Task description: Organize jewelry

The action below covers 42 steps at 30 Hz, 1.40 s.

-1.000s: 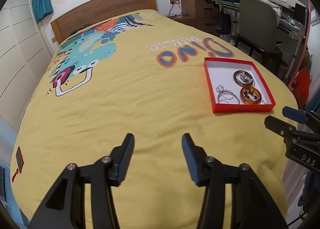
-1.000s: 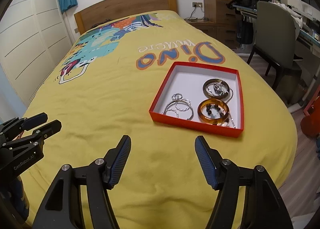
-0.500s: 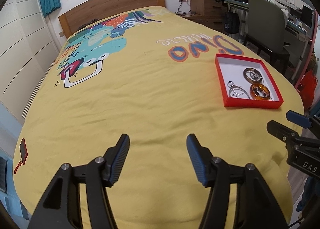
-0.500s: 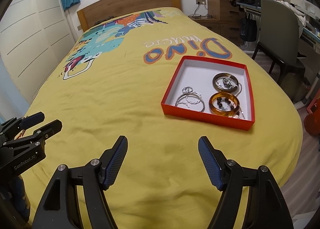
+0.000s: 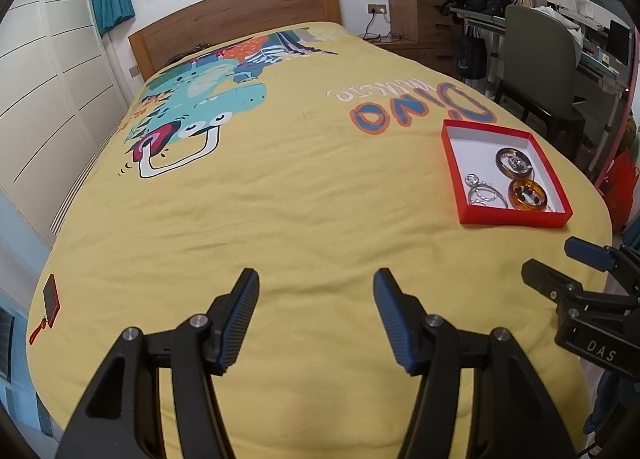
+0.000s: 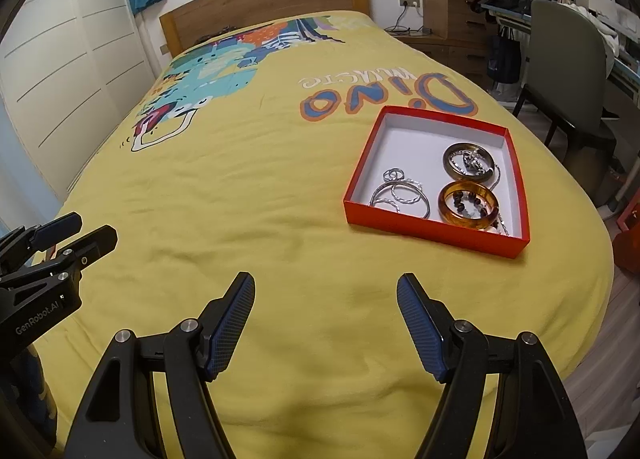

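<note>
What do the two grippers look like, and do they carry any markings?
Both are black plastic with silver screw heads and blue ribbed pads on the jaws. The left gripper reads "GenRobot.AI" on its side in the right wrist view; the right gripper shows "DAS" in the left wrist view.

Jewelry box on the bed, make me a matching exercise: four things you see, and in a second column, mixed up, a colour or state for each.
Things:
1. box
2. amber bangle
3. silver hoops
4. right gripper

Descriptions:
A. translucent orange-brown, beads inside it
B. red outside, white inside
C. open, holding nothing
D. thin, shiny, at the box's near left

Pairs: 1-B, 2-A, 3-D, 4-C
</note>
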Each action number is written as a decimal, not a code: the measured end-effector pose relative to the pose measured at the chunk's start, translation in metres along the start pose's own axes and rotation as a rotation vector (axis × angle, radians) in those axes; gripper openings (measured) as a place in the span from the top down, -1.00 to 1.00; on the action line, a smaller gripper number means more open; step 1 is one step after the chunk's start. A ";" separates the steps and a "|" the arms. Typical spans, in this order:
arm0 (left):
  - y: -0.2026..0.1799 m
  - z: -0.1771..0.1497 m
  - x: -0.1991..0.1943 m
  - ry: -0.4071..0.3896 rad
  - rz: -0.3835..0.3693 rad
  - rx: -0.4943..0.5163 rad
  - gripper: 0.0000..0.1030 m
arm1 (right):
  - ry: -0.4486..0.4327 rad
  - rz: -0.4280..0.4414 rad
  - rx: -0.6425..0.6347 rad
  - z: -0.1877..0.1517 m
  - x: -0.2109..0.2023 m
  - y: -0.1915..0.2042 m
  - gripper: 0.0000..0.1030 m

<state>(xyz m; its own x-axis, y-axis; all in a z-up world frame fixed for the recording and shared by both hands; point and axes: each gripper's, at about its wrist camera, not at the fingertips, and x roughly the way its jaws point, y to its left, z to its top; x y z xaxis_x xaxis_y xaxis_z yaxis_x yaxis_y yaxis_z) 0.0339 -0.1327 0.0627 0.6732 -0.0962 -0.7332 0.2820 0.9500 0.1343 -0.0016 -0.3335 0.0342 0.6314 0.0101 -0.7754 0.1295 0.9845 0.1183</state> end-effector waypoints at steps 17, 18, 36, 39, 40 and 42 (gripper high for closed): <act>0.010 -0.007 0.006 -0.018 0.045 -0.018 -0.11 | 0.017 -0.004 -0.008 -0.001 0.007 0.006 -0.41; 0.009 -0.009 0.008 -0.005 0.043 -0.016 -0.11 | 0.017 -0.004 -0.006 -0.002 0.007 0.006 -0.42; -0.012 -0.032 0.028 0.133 0.017 0.065 -0.11 | 0.058 -0.033 0.072 -0.027 0.014 -0.007 -0.76; -0.014 -0.032 0.026 0.130 0.016 0.072 -0.11 | 0.047 -0.046 0.077 -0.028 0.011 -0.010 -0.84; -0.015 -0.033 0.026 0.129 0.016 0.074 -0.11 | 0.044 -0.050 0.079 -0.028 0.011 -0.010 -0.86; -0.015 -0.033 0.026 0.129 0.012 0.073 -0.11 | 0.038 -0.069 0.082 -0.028 0.010 -0.012 -0.92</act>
<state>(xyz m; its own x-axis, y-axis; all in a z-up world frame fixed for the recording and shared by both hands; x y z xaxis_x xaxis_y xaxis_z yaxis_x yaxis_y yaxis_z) 0.0242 -0.1395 0.0196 0.5844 -0.0415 -0.8104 0.3265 0.9263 0.1881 -0.0183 -0.3404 0.0078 0.5894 -0.0494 -0.8063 0.2354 0.9653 0.1129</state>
